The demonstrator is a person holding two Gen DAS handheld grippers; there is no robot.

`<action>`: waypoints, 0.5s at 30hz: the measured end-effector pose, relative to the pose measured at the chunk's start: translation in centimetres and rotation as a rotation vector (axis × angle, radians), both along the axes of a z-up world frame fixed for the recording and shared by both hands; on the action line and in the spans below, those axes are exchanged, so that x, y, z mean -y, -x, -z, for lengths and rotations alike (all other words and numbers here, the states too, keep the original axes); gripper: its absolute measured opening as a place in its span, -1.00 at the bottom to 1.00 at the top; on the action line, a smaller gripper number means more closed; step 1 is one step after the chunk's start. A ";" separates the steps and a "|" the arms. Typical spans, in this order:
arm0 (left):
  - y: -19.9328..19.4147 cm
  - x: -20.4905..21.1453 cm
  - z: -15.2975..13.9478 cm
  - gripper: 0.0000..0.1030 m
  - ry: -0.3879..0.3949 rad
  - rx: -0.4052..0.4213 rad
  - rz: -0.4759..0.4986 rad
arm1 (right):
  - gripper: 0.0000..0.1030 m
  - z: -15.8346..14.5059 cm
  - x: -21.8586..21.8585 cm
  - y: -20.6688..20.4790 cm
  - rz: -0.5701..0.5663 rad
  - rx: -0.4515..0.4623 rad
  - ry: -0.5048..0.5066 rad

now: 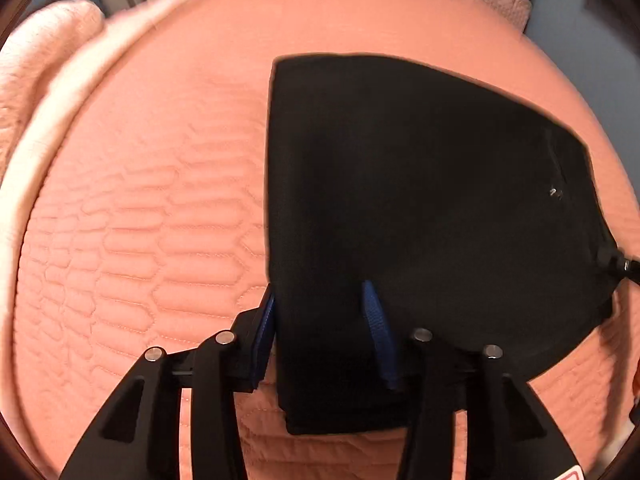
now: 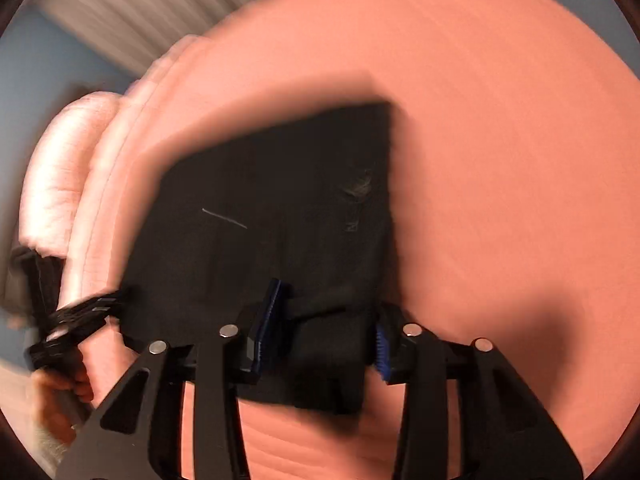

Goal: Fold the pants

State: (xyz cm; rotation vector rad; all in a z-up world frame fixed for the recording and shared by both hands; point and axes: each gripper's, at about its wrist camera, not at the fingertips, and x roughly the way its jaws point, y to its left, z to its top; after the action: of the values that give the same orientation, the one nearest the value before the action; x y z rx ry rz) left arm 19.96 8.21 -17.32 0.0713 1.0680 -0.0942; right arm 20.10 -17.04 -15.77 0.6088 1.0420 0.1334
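Both hand-held gripper jaws clamp folded black pants.

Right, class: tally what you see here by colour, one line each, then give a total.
Black: 3, the folded pants, left hand-held gripper, right hand-held gripper
Pink: 2, the quilted bedspread, pillow
Total: 5

A bed under a salmon quilted cover carries folded black pants (pale pillow at its edge).
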 end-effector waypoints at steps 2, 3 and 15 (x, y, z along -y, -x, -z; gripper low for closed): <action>0.1 -0.4 -2.6 -0.25 -0.121 0.043 -0.049 | -0.10 -1.7 1.6 2.5 0.102 0.047 0.005; -0.1 -0.3 -4.9 -0.27 -0.135 0.110 -0.055 | -0.11 -4.0 1.7 3.0 0.137 0.102 0.111; -14.6 6.0 -1.3 -0.20 -0.036 0.019 -0.102 | -0.22 -8.1 -10.9 -13.8 -0.191 0.253 0.160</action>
State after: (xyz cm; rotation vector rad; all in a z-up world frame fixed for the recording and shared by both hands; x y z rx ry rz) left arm 34.60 2.25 -15.99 0.0498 1.0521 0.0178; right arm 33.92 -6.11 -7.64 0.3365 0.8534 0.2844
